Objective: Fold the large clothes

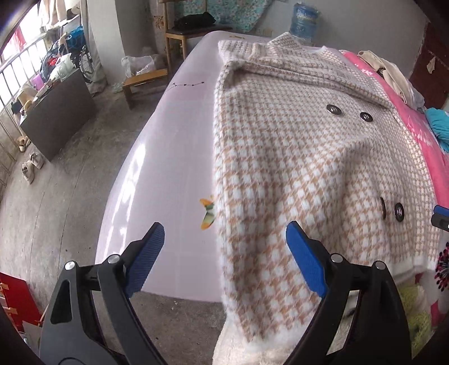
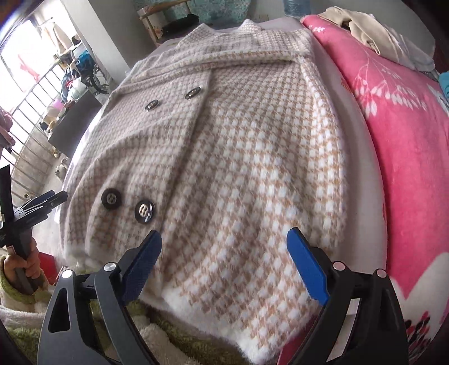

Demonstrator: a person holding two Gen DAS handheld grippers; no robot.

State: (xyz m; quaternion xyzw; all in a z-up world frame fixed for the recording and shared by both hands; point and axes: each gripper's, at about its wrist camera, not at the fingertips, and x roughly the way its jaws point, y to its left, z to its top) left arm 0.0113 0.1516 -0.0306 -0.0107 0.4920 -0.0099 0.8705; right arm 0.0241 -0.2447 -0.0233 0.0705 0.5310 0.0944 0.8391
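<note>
Houndstooth coat (image 1: 294, 157) lay flat on bed (image 1: 174, 157), left tongs (image 1: 224, 238) and right tongs (image 2: 224, 244) spread wide above its hem, gripping nothing.

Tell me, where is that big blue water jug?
In the left wrist view the water jug stands at the top, right of centre, past the far end of the bed, behind the checked coat's collar.

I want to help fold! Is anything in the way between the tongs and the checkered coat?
Nothing visible. The left tongs and right tongs hang open right above the checkered coat, with only air between.
</note>
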